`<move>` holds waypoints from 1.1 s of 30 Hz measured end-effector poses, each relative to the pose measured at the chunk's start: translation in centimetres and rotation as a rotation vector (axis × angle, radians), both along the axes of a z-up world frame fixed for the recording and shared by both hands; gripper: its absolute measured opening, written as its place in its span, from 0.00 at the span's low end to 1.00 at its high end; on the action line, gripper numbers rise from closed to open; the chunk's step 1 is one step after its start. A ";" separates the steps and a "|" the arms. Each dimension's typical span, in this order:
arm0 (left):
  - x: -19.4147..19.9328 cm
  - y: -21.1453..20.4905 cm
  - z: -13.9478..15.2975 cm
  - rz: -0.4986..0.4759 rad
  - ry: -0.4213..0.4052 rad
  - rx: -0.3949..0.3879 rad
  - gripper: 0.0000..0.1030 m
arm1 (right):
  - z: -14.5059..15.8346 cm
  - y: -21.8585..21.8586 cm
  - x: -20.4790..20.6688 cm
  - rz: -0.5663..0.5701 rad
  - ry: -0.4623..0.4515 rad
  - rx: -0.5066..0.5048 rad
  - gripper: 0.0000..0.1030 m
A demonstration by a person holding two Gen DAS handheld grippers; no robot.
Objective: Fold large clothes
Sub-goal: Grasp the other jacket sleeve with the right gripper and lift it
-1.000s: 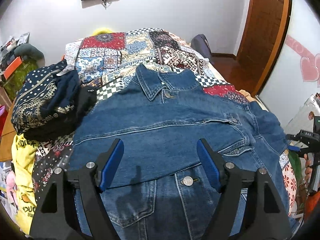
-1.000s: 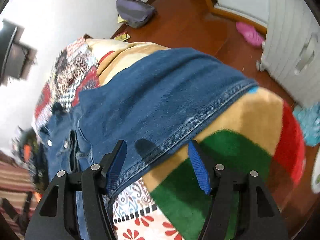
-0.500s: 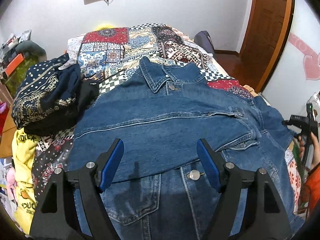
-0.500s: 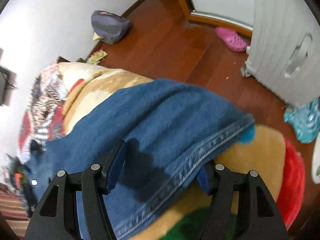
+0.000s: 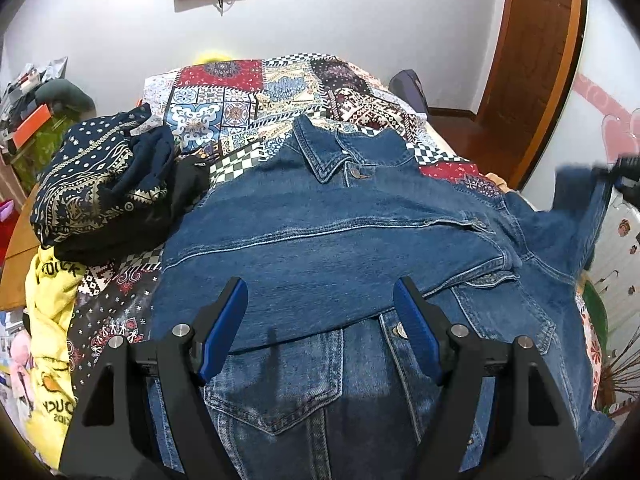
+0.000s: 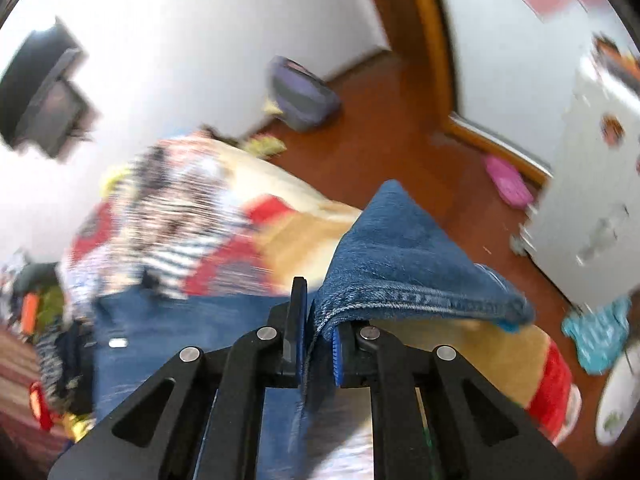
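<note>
A blue denim jacket (image 5: pixel 340 240) lies face up on the patterned bedspread (image 5: pixel 256 92), collar toward the far wall, one sleeve folded across the chest. My left gripper (image 5: pixel 320 320) hovers open over the jacket's lower front, nothing between its blue pads. At the far right edge of the left wrist view, the other sleeve (image 5: pixel 580 208) is lifted off the bed. My right gripper (image 6: pixel 316 332) is shut on that denim sleeve cuff (image 6: pixel 400 264), which stands up in a peak above the jaws. The right wrist view is blurred by motion.
A heap of dark patterned clothes (image 5: pixel 108 184) and a yellow shirt (image 5: pixel 48 320) lie on the bed's left side. A purple bag (image 6: pixel 304 92) and pink slipper (image 6: pixel 508 184) sit on the wooden floor. A white cabinet (image 6: pixel 592 184) stands right of the bed.
My right gripper closed on the sleeve cuff and rose, pulling the sleeve off the bed. The left gripper drifted slightly over the jacket and stayed open.
</note>
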State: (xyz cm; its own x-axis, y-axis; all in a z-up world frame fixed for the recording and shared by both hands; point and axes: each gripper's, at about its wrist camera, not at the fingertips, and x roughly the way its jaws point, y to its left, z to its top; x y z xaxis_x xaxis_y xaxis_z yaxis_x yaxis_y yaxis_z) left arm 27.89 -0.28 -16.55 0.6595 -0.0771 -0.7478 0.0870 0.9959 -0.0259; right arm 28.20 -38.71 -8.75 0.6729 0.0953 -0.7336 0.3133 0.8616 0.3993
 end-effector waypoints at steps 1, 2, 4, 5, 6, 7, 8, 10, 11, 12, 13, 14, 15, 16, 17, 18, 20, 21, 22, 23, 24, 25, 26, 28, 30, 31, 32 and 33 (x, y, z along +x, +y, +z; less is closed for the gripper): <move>-0.2 0.2 0.1 0.000 -0.004 -0.001 0.72 | 1.4 1.7 -0.2 0.046 -0.039 -0.007 0.09; -0.3 0.3 0.2 0.002 -0.008 0.000 0.72 | 2.3 3.4 -0.5 0.090 -0.067 -0.012 0.09; -0.8 0.8 0.4 0.007 -0.019 0.000 0.72 | 2.9 6.7 -0.6 0.170 -0.094 -0.014 0.09; -0.9 1.0 0.5 0.010 -0.021 -0.001 0.72 | 2.8 7.9 -0.6 0.209 -0.093 -0.009 0.09; -1.1 1.3 0.5 0.016 -0.021 -0.003 0.72 | 2.4 9.3 -0.6 0.255 -0.085 -0.001 0.09; -1.3 1.6 0.6 0.022 -0.020 -0.005 0.72 | 1.8 11.0 -0.6 0.302 -0.069 0.011 0.09; -1.4 1.9 0.6 0.028 -0.019 -0.007 0.72 | 1.1 12.4 -0.5 0.343 -0.046 0.018 0.09; -1.8 2.5 0.6 0.041 -0.018 -0.012 0.72 | -1.0 14.7 0.0 0.411 0.010 0.039 0.09; -2.0 2.9 0.6 0.047 -0.018 -0.015 0.72 | -2.4 15.7 0.1 0.436 0.051 0.056 0.09; -2.2 3.2 0.6 0.055 -0.018 -0.019 0.72 | -3.3 16.6 0.3 0.453 0.083 0.073 0.09; -2.4 3.5 0.6 0.062 -0.016 -0.023 0.72 | -4.6 17.7 0.4 0.478 0.132 0.092 0.09; -2.5 3.7 0.5 0.068 -0.014 -0.027 0.72 | -6.5 18.6 0.4 0.503 0.192 0.110 0.09; -2.7 3.9 0.4 0.074 -0.010 -0.030 0.72 | -7.6 19.1 0.5 0.510 0.229 0.116 0.09; -2.8 4.1 0.3 0.077 -0.004 -0.033 0.72 | -8.7 19.6 0.4 0.512 0.265 0.113 0.09; -2.8 4.1 0.2 0.077 0.001 -0.034 0.73 | -9.3 19.6 0.1 0.513 0.289 0.104 0.09; -2.8 4.0 0.1 0.074 0.007 -0.030 0.72 | -9.6 19.7 0.0 0.518 0.302 0.097 0.10; -2.6 3.7 0.1 0.066 0.011 -0.012 0.72 | -9.8 19.4 -0.5 0.535 0.318 0.085 0.10; -2.5 3.5 0.1 0.060 0.012 -0.004 0.72 | -9.5 19.3 -0.4 0.541 0.319 0.083 0.10; -2.3 3.1 0.2 0.053 0.011 0.006 0.72 | -9.1 18.9 -0.6 0.548 0.320 0.078 0.10; -2.1 2.6 0.5 0.045 0.007 0.011 0.72 | -8.4 18.2 -0.9 0.555 0.307 0.067 0.10; -1.9 2.1 0.7 0.035 0.000 0.013 0.72 | -7.9 18.3 -1.1 0.555 0.291 0.061 0.11; -1.6 1.4 1.0 0.020 -0.006 0.014 0.73 | -7.1 17.4 -1.6 0.546 0.263 0.045 0.11; -1.4 0.8 1.3 0.005 -0.010 0.017 0.72 | -6.4 16.9 -2.0 0.531 0.238 0.024 0.13; -0.8 -1.0 1.8 -0.034 -0.022 0.032 0.72 | -5.2 15.6 -2.8 0.497 0.194 -0.010 0.24; -0.1 -3.6 2.5 -0.093 -0.039 0.059 0.72 | -4.2 13.9 -3.3 0.449 0.149 -0.036 0.31; 0.1 -4.8 2.7 -0.119 -0.045 0.070 0.72 | -3.6 12.8 -3.5 0.420 0.125 -0.052 0.32; 0.4 -6.4 3.0 -0.156 -0.054 0.080 0.72 | -3.0 11.3 -3.8 0.378 0.095 -0.083 0.32; 0.6 -8.1 3.2 -0.197 -0.060 0.087 0.72 | -2.5 10.6 -4.0 0.348 0.077 -0.111 0.32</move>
State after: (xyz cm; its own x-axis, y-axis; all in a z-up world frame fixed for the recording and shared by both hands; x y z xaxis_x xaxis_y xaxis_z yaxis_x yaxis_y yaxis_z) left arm 28.53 -8.36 -13.39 0.6819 -0.1459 -0.7168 0.2786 0.9578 0.0702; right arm 24.18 -28.07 -11.24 0.5561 0.2262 -0.7997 0.0192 0.9585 0.2845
